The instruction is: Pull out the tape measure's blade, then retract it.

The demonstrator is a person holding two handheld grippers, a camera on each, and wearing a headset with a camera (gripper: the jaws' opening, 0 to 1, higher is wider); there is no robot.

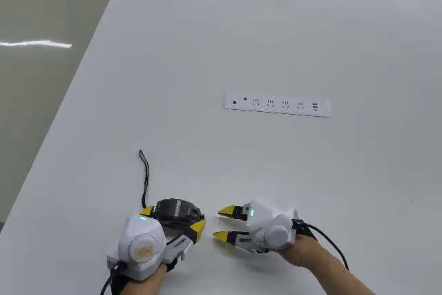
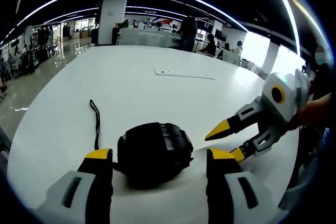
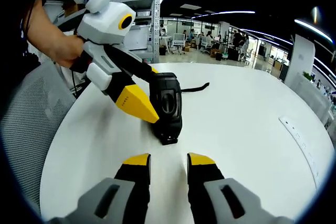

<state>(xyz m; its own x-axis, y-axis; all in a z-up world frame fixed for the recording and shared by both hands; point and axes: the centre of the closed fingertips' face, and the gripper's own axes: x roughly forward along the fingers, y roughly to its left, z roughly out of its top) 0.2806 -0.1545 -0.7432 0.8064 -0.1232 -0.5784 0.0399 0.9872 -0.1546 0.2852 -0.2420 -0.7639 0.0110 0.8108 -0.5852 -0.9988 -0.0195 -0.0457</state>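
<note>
A black tape measure [image 1: 177, 211] lies on the white table [image 1: 276, 39] near its front edge, with its black wrist strap [image 1: 143, 174] trailing away from me. My left gripper [image 1: 173, 217] stands open with a yellow-tipped jaw on each side of the case [image 2: 152, 153]; a small gap shows at the right jaw. No blade is out. Just right of the case, my right gripper [image 1: 224, 224] is open, empty, and points at it. In the right gripper view the case [image 3: 168, 108] lies ahead of my right gripper [image 3: 169, 159], with a left fingertip [image 3: 137, 103] against its side.
A white power strip [image 1: 277, 104] lies flat in the middle of the table, well beyond the grippers. The table's left edge runs diagonally above a grey floor [image 1: 41, 101]. People and desks show far off in the gripper views.
</note>
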